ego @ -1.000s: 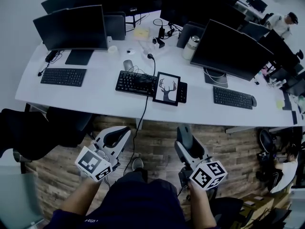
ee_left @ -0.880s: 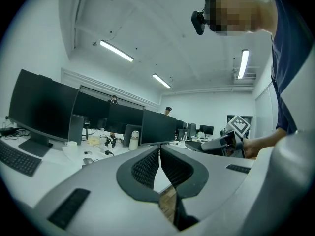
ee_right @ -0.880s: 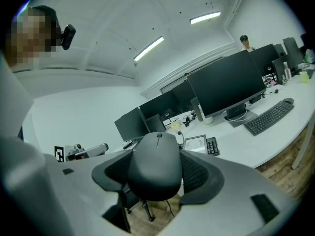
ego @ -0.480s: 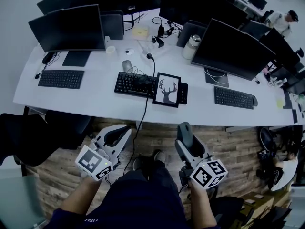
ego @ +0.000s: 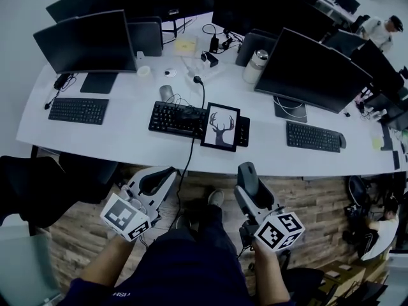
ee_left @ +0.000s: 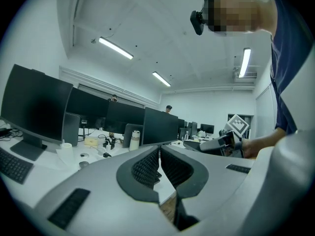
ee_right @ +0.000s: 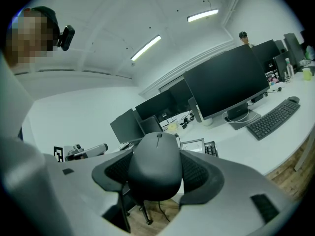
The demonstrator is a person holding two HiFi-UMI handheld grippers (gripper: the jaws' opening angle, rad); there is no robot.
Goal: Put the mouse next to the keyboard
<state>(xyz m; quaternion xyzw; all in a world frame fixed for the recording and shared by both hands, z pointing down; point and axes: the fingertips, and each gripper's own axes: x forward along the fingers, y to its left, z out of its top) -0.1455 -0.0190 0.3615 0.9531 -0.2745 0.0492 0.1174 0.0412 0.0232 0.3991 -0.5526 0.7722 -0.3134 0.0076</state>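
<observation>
Your right tool (ee_right: 158,178) grips the matte black computer mouse (ee_right: 155,159) by its sides, lower right of the head view, off the long white counter (ego: 121,139), probably for carrying to the black keyboard (ego: 178,118) mid-frame. Your left tool (ee_left: 159,162) is clenched on nothing, held aside.

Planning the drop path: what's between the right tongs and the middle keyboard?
Head view: wood floor, then a bare strip of white desk, and the deer picture covering the keyboard's right part. Right tongs hold the mouse.
</observation>
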